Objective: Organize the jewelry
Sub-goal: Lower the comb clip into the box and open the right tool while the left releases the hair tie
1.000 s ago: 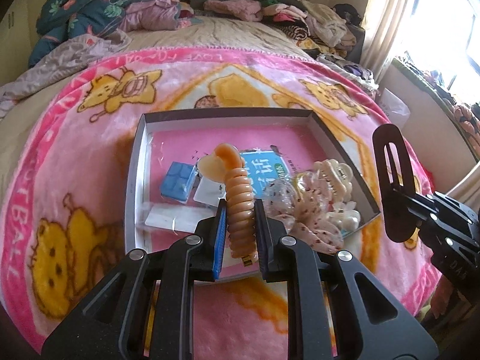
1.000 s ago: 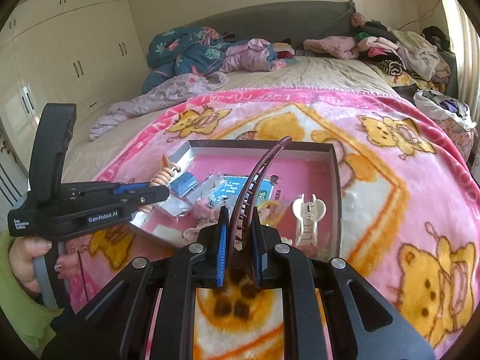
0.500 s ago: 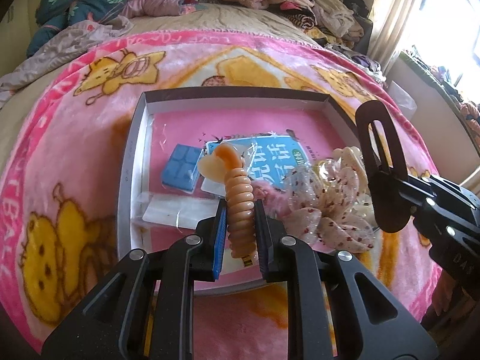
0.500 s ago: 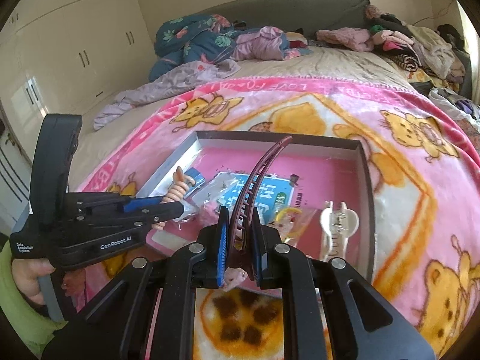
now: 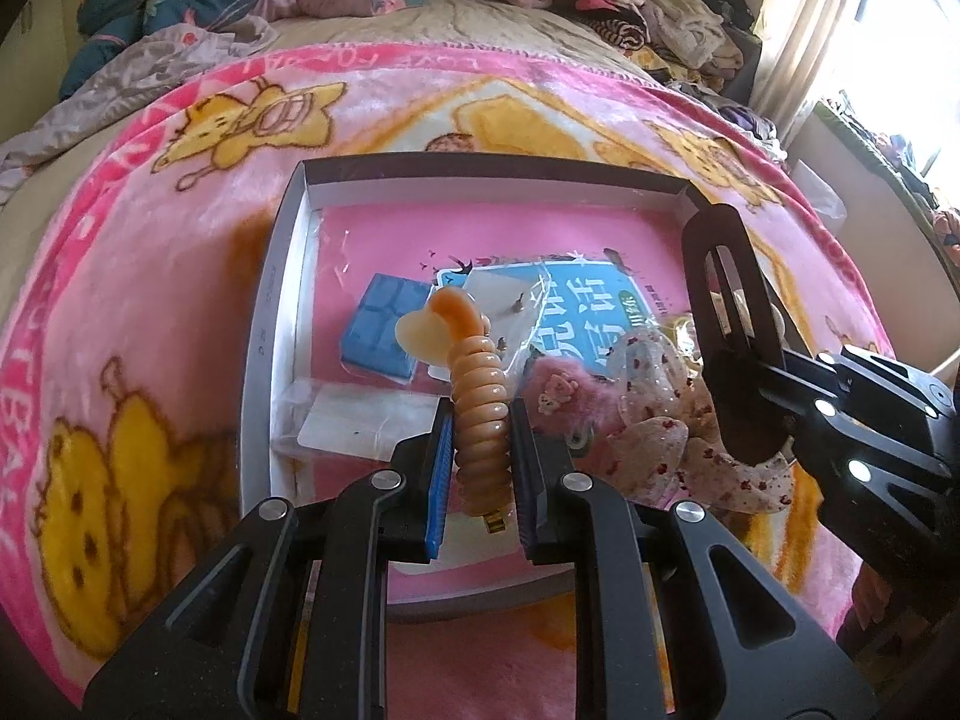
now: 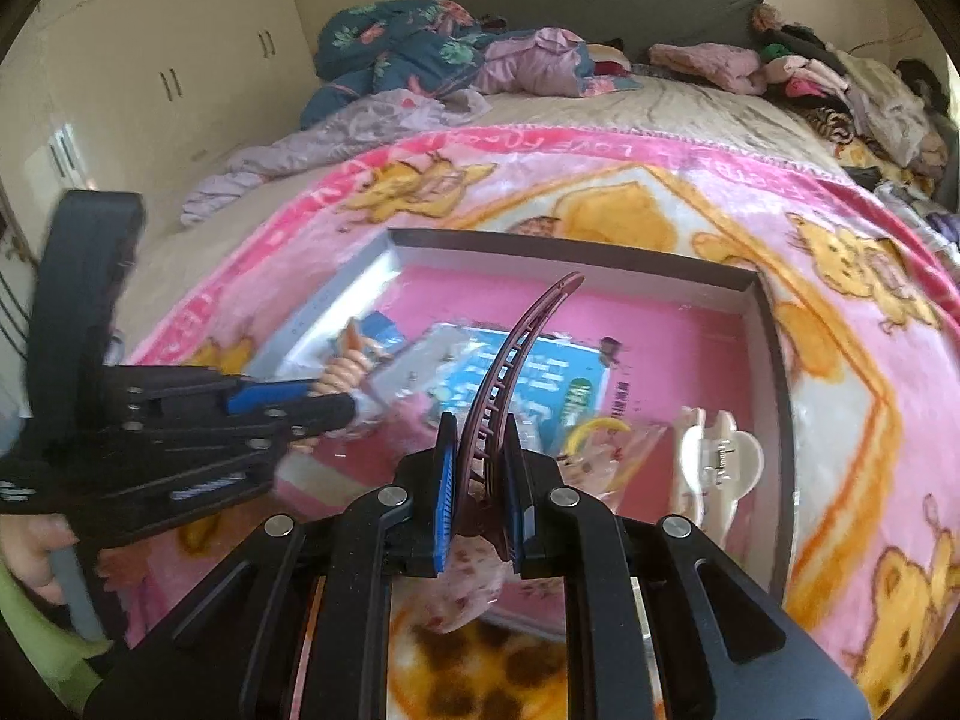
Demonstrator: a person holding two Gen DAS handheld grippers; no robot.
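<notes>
1. My left tongs (image 5: 480,462) are black, angular arms with silver screws and blue pads.
2. My right tongs (image 6: 480,480) match them.
3. My sleeve (image 6: 42,642) is lime green.

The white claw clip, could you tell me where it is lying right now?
In the right wrist view, the white claw clip lies inside the shallow box, by its right wall, right of the blue booklet.

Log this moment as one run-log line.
left gripper: shut on coil hair tie | right gripper: shut on maroon hair clip | both over gray tray | cream claw clip in tray
</notes>
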